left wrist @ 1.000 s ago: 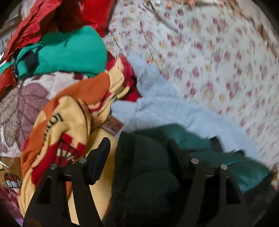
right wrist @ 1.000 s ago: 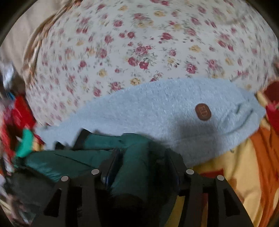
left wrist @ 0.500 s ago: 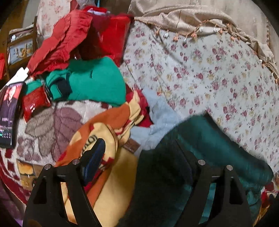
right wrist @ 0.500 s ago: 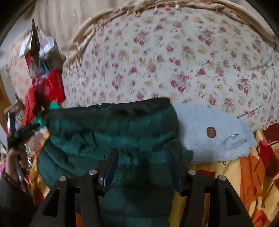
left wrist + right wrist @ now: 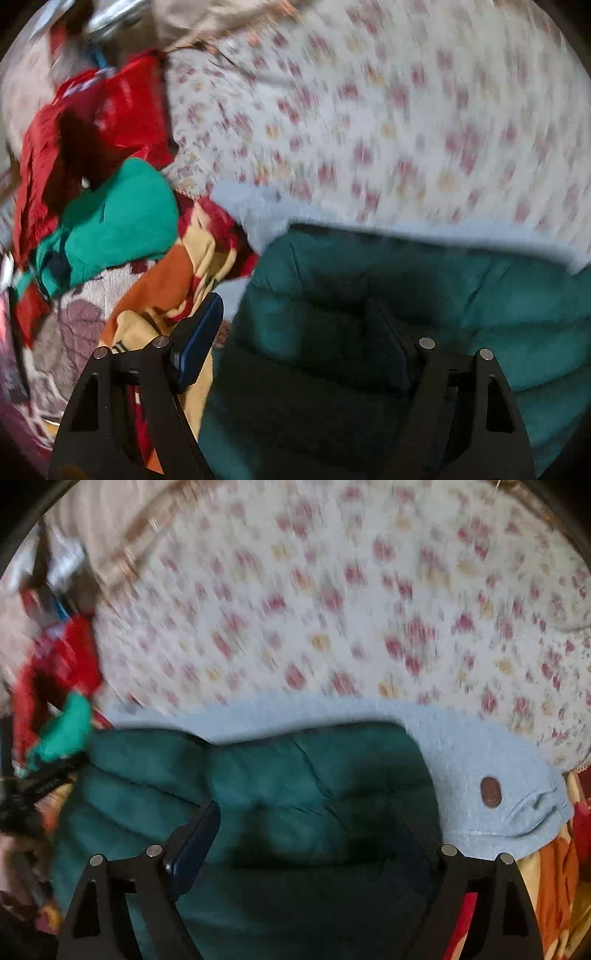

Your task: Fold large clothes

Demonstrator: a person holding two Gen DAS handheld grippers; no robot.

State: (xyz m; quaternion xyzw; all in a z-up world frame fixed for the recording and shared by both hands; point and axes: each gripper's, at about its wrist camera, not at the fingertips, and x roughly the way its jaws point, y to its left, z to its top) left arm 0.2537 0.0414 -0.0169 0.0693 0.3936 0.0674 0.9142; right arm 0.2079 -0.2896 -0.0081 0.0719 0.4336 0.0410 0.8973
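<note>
The dark green puffer jacket (image 5: 295,794) fills the lower middle of both views, lying on a pale blue fleece (image 5: 491,775). It looks light, puffy and slippery, so pinch a hem or seam. The left gripper (image 5: 295,343) stands wide; the right gripper (image 5: 306,838), jaws just opened, is wide too, and neither pinches it

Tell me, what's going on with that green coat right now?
Left hand-held gripper open; right hand-held gripper just opened, pads clear. Dark green puffer jacket lies bunched on the pale blue fleece. Orange patterned blanket crowds its left edge.
</note>
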